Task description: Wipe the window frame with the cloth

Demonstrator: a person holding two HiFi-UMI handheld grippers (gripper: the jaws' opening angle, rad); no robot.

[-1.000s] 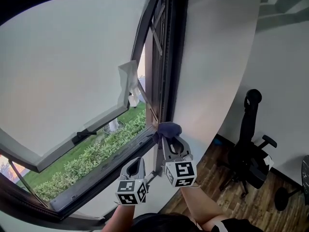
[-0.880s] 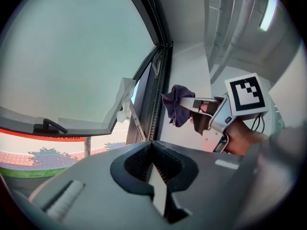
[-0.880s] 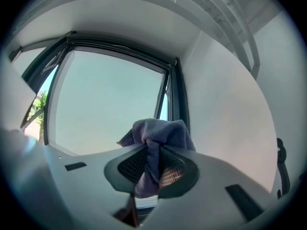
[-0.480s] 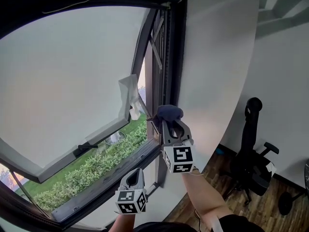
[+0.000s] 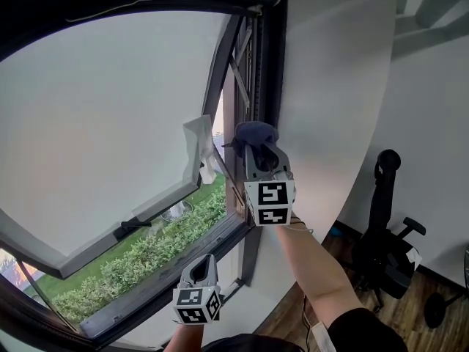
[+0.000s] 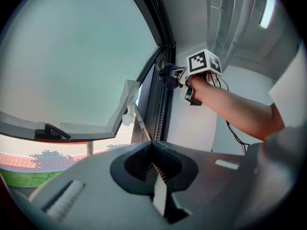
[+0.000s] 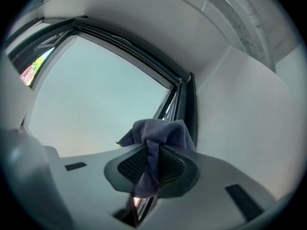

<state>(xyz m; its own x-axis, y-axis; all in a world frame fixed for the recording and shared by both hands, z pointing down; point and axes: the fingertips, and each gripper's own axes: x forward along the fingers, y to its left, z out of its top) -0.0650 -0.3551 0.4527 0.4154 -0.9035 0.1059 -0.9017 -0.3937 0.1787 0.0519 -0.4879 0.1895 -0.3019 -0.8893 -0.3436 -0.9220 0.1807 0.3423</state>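
Cloth point(image 5: 255, 131) in raised right tongs point(image 5: 254, 144), arm point(image 5: 309, 264) outstretched

Bright window daylight, fisheye-warped edges

Grippers: two, the left gripper point(image 5: 207, 259) at 6 o'clock, the right gripper point(image 5: 256, 144) near centre.
Cubes point(image 5: 196, 304): two, one per gripper.
Cloth point(image 5: 254, 131): one.
Frame point(image 5: 273, 64): one.
Sash point(image 5: 110, 108): one.
Handle point(image 5: 129, 225): one.
Paper scrap point(image 5: 196, 149): one.
Chair point(image 5: 381, 196): one, at 4 o'clock.
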